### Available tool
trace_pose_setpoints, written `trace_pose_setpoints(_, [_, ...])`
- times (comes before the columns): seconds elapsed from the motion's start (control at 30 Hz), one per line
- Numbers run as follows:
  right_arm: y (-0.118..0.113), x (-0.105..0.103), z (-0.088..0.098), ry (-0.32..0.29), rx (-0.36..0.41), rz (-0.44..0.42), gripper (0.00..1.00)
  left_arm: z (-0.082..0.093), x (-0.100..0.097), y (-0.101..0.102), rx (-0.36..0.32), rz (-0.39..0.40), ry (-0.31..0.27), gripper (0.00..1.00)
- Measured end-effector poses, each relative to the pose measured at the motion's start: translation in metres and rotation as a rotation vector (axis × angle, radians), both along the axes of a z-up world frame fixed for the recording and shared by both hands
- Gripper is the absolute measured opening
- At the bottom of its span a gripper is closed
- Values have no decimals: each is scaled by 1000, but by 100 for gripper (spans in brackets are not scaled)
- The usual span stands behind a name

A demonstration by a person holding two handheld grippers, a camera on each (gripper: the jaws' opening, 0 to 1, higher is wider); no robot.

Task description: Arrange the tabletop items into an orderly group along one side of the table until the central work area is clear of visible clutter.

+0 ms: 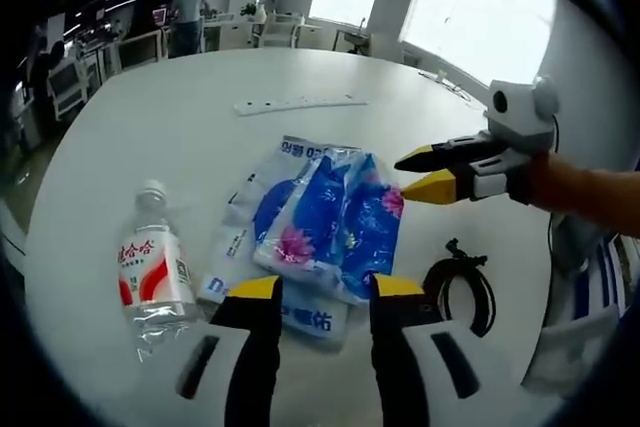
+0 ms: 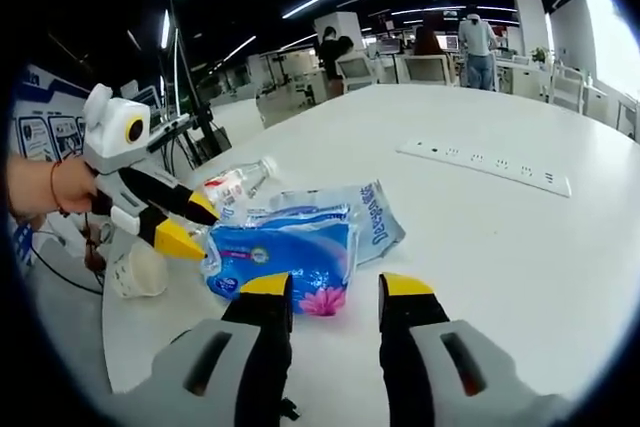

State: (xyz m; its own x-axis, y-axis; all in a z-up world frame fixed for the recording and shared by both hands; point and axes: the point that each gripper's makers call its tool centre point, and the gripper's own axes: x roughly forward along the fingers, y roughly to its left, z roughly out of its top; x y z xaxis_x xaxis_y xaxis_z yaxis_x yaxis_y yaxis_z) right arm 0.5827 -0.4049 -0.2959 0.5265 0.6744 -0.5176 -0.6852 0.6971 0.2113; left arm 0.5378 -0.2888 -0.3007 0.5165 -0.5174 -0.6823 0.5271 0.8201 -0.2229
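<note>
A blue flowered tissue pack lies on a white and blue packet in the middle of the round white table. A clear water bottle with a red label lies on its side to their left. My left gripper is open, its yellow tips just short of the packs' near edge. My right gripper comes in from the right, jaws apart, tips close to the blue pack's edge. In the right gripper view my right gripper stands open before the blue pack, with the left gripper at its left end and the bottle behind.
A white power strip lies farther across the table. A coiled black cable rests to the right of the packs. A white cup-like thing sits near the table's edge. Desks, chairs and people stand in the room behind.
</note>
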Motion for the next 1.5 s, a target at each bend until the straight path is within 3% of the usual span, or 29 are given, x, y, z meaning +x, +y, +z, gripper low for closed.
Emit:
trace_pose_setpoints(0.53, [0, 7, -8, 15, -9, -2, 17, -2, -1, -4, 22, -7, 9, 19])
trace_pose_setpoints(0.93, [0, 4, -11, 21, -9, 4, 0, -5, -2, -3, 29, -14, 16, 10])
trace_pose_setpoints(1.5, [-2, 3, -9, 23, 2, -4, 0, -5, -2, -5, 39, -34, 6, 0])
